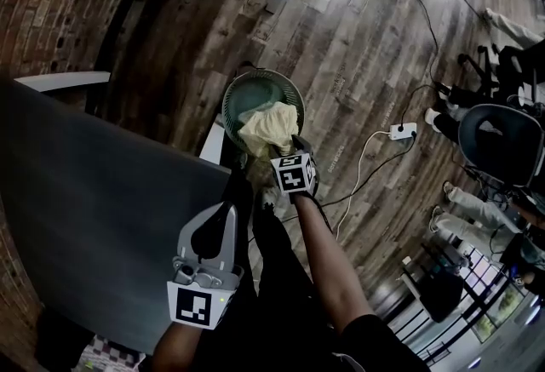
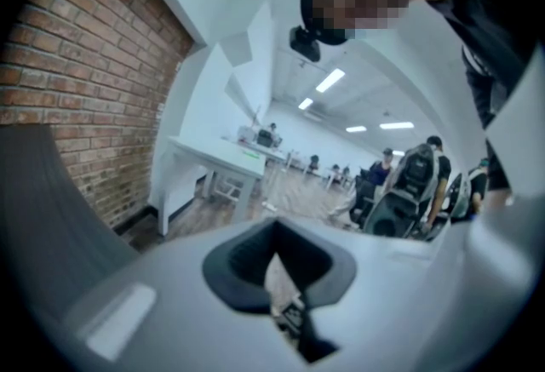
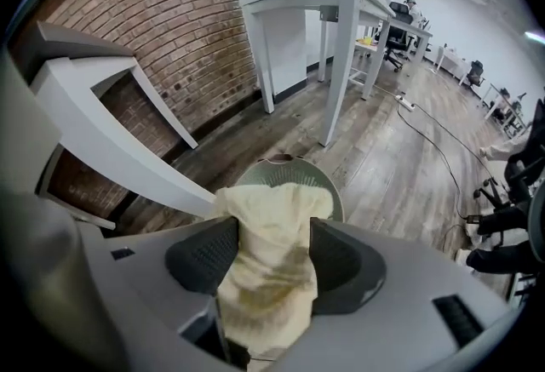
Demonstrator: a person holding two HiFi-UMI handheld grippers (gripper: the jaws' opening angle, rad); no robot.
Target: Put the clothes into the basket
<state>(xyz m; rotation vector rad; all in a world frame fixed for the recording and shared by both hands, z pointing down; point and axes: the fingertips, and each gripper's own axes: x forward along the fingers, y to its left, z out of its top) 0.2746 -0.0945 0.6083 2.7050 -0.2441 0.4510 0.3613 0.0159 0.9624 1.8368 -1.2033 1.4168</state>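
Right hand-held gripper (image 3: 272, 236) pinches the pale yellow cloth (image 3: 271, 294) by a bunched fold above the green basket (image 3: 334, 191); soft, light, probably drapes limply.

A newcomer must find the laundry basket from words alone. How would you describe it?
On the wooden plank floor, just beyond the grey table's edge, stands a round green basket. It is the only round container there, and a pale yellow cloth hangs over it in the right gripper.
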